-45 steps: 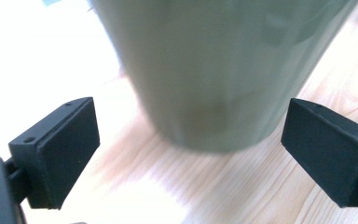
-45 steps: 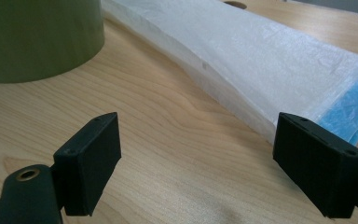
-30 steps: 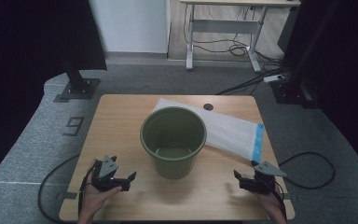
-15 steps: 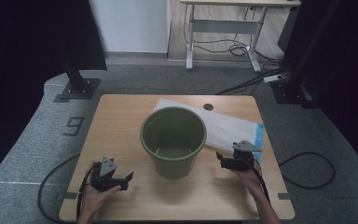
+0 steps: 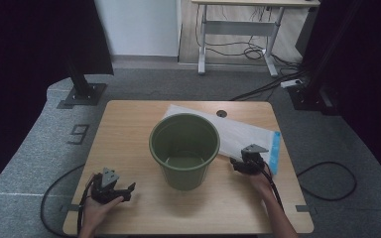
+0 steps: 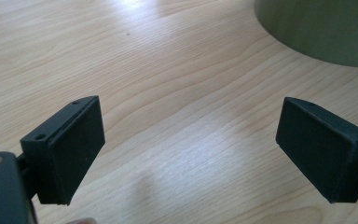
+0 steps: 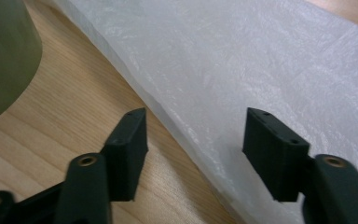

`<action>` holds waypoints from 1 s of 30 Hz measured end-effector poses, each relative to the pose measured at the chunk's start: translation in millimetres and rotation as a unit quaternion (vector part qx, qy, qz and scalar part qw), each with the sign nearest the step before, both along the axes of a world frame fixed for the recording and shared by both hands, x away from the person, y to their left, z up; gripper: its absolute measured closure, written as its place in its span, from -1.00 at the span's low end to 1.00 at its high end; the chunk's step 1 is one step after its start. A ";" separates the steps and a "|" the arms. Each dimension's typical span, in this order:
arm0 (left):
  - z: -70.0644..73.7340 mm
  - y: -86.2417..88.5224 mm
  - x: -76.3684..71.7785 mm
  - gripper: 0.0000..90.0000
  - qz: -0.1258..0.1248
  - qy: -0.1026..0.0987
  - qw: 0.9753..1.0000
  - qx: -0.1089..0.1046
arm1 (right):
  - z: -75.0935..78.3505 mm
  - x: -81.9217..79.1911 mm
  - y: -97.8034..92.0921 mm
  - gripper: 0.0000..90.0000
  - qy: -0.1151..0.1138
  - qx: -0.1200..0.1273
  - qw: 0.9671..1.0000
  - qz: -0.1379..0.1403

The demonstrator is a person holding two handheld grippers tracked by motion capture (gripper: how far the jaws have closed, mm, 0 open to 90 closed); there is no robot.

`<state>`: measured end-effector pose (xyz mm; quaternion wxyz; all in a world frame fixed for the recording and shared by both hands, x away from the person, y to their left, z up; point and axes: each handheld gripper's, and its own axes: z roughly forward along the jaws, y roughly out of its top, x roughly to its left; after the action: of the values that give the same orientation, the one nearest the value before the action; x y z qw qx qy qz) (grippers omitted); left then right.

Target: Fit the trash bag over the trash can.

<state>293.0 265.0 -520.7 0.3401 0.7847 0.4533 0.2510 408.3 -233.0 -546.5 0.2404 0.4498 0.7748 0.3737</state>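
Straddling the white bag's (image 7: 242, 74) edge, right claw (image 7: 193, 140) agape, left claw (image 6: 189, 149) released beside green bucket (image 5: 184, 148).

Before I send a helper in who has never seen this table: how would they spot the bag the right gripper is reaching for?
Find the green bucket standing mid-table. Behind it and to its right lies a flat, translucent white plastic bag, with the right gripper open at its near edge. Its blue strip along the right end sets it apart from the bare wooden table.

The bucket (image 5: 184, 148) stands mid-table (image 5: 129, 129), the bag (image 5: 243, 136) behind-right.
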 end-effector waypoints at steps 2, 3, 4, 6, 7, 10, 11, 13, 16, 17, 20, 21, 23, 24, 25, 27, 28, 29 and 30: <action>-0.5 3.8 -0.7 -0.82 0.005 -0.001 1.000 -0.002 | -0.3 1.0 -1.8 0.01 0.006 0.001 1.000 0.001; -0.9 5.5 -1.2 -0.81 0.007 0.000 1.000 -0.004 | -0.7 1.8 -2.5 0.07 0.008 -0.001 1.000 0.002; -1.2 7.0 -1.5 -0.81 0.008 0.001 1.000 -0.003 | -1.6 2.7 -2.7 0.13 0.011 -0.003 1.000 0.001; -2.3 9.5 -2.6 -0.80 0.013 0.001 1.000 -0.006 | -4.6 4.6 -2.7 0.23 0.022 -0.008 1.000 -0.003; -2.9 10.7 -3.2 -0.80 0.015 0.003 1.000 -0.009 | -5.3 5.2 -3.7 0.30 0.024 0.000 1.000 -0.002; -4.6 12.9 -4.0 -0.78 0.019 0.007 1.000 -0.018 | -4.9 4.1 -4.9 0.54 0.028 0.007 1.000 0.001; -4.8 12.7 -4.1 -0.78 0.019 0.009 1.000 -0.017 | -4.9 3.3 -5.2 0.63 0.030 0.010 0.999 0.002; -3.9 11.8 -4.8 -0.78 0.018 0.009 1.000 -0.016 | -4.3 1.6 -5.8 0.83 0.032 0.008 0.999 0.000; -0.6 11.4 -5.8 -0.78 0.018 0.003 1.000 -0.016 | -5.2 -10.2 -8.7 0.97 0.018 -0.007 1.000 0.003; 0.2 11.8 -6.2 -0.78 0.019 0.002 1.000 -0.017 | -4.2 -15.3 -10.8 0.97 0.018 -0.009 1.000 0.004; 1.2 15.0 -6.9 -0.78 0.025 0.001 0.999 -0.026 | 1.3 -33.7 -21.0 0.98 0.010 0.008 1.000 0.005; 1.2 16.2 -7.0 -0.78 0.026 0.002 0.999 -0.029 | 3.2 -42.3 -26.0 0.98 0.008 0.016 1.000 0.004; 1.2 17.5 -7.4 -0.77 0.028 0.003 0.999 -0.032 | 4.6 -54.8 -32.9 0.98 0.011 0.027 1.000 0.001; 1.7 17.9 -7.8 -0.77 0.027 0.003 0.999 -0.033 | 4.8 -60.6 -35.6 0.97 0.011 0.030 1.000 0.001; 2.4 18.1 -8.6 -0.77 0.026 0.002 0.999 -0.032 | 4.9 -66.0 -38.2 0.98 0.010 0.032 0.999 0.001; 3.5 18.9 -10.0 -0.77 0.026 0.000 0.999 -0.033 | 4.7 -76.5 -42.2 0.97 0.013 0.035 0.999 0.001; 3.7 19.4 -10.4 -0.77 0.026 0.000 0.999 -0.035 | 4.5 -81.7 -43.9 0.97 0.015 0.035 0.999 0.000; 3.7 20.4 -10.7 -0.77 0.026 0.000 0.999 -0.036 | 4.4 -86.9 -45.6 0.97 0.016 0.035 0.999 -0.001; 3.4 21.3 -10.9 -0.77 0.027 0.000 0.999 -0.038 | 4.5 -92.3 -47.5 0.97 0.018 0.034 0.999 -0.002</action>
<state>282.1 286.3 -517.3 0.3625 0.7588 0.4836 0.2429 316.0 -280.5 -542.0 0.2122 0.4660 0.7648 0.3911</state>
